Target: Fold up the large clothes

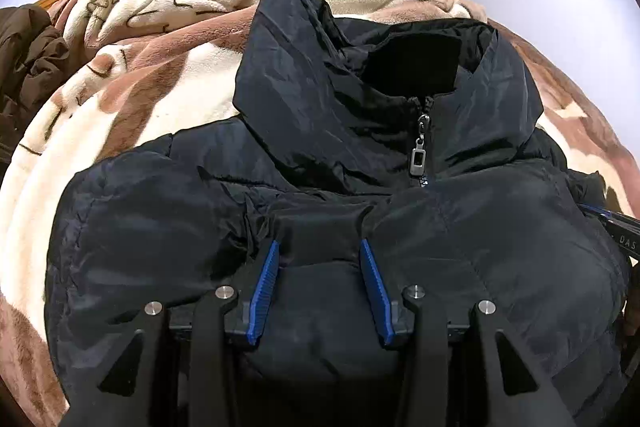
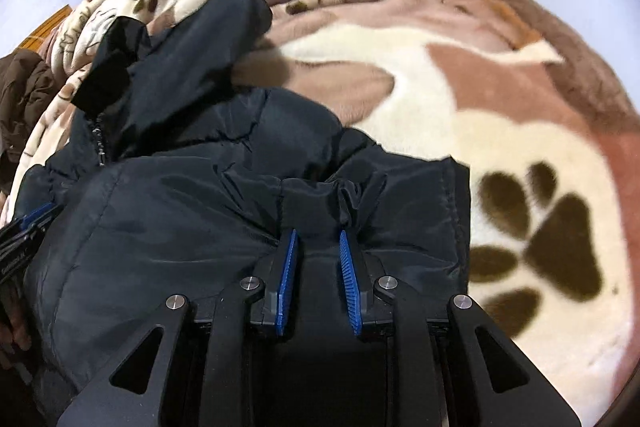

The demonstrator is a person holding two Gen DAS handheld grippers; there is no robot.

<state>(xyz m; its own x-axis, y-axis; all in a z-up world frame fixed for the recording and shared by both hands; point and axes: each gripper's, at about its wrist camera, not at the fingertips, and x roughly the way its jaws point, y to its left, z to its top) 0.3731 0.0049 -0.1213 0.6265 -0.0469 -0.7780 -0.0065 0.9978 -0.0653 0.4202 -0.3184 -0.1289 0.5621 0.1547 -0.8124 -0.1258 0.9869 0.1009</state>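
While the dark jacket (image 1: 440,227) lies on the bed, left claw (image 1: 320,247) and right claw (image 2: 318,235), part-open, each pinch its fabric.

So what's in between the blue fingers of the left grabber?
A bunched fold of the dark jacket sits between the left gripper fingers, clamped there; the left wrist view shows it.

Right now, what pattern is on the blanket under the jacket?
Cream and pinkish-brown blanket with dark paw prints, best seen in the right wrist view.
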